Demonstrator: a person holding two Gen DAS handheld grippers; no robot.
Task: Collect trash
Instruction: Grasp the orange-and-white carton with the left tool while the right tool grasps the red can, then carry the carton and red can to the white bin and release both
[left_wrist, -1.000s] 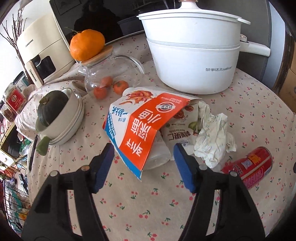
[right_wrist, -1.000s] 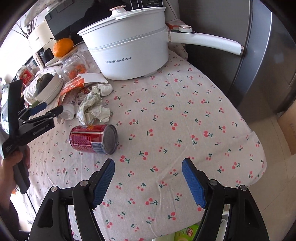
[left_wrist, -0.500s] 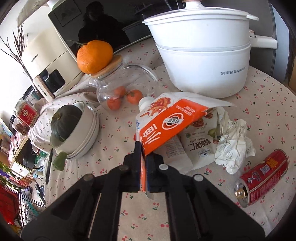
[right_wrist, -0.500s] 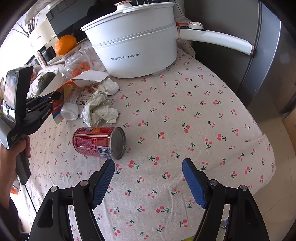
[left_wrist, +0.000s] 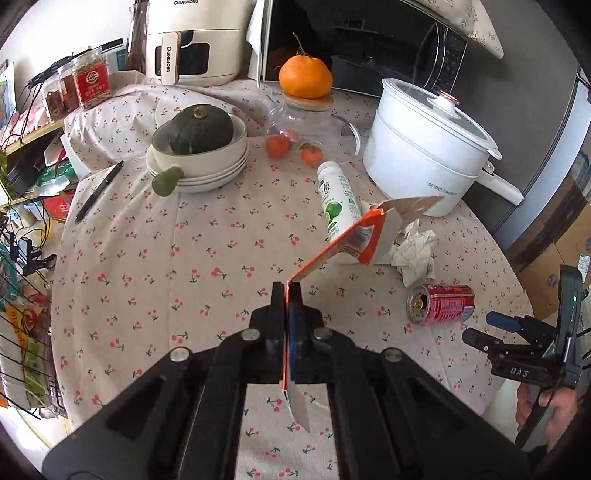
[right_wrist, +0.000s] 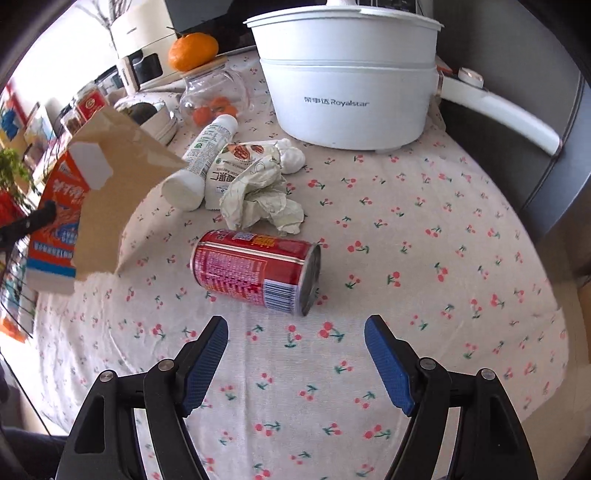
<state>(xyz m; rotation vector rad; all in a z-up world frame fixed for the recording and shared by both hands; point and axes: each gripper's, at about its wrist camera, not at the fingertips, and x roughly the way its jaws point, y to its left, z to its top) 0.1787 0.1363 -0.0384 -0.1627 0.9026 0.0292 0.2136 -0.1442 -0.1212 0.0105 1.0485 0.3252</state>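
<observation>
Left gripper (left_wrist: 287, 295) jaws pinch the flattened carton (right_wrist: 85, 199), raised off the desk (right_wrist: 424, 258).
Right gripper (right_wrist: 295, 332), jaws spread and lately widening around nothing, hovers before the red can (right_wrist: 255, 271); bare cloth extends rightward to the desk's edge; crumpled paper (right_wrist: 262, 197), bottle (right_wrist: 201, 160), then pot (right_wrist: 351, 96) lie beyond.

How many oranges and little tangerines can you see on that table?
3 clearly: one big orange sits on the glass jar lid, and two small tangerines show through the jar's glass. More may be hidden behind them.

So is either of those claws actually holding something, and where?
The left gripper pinches the orange carton by one flattened edge. The right gripper is open, holding nothing.
</observation>
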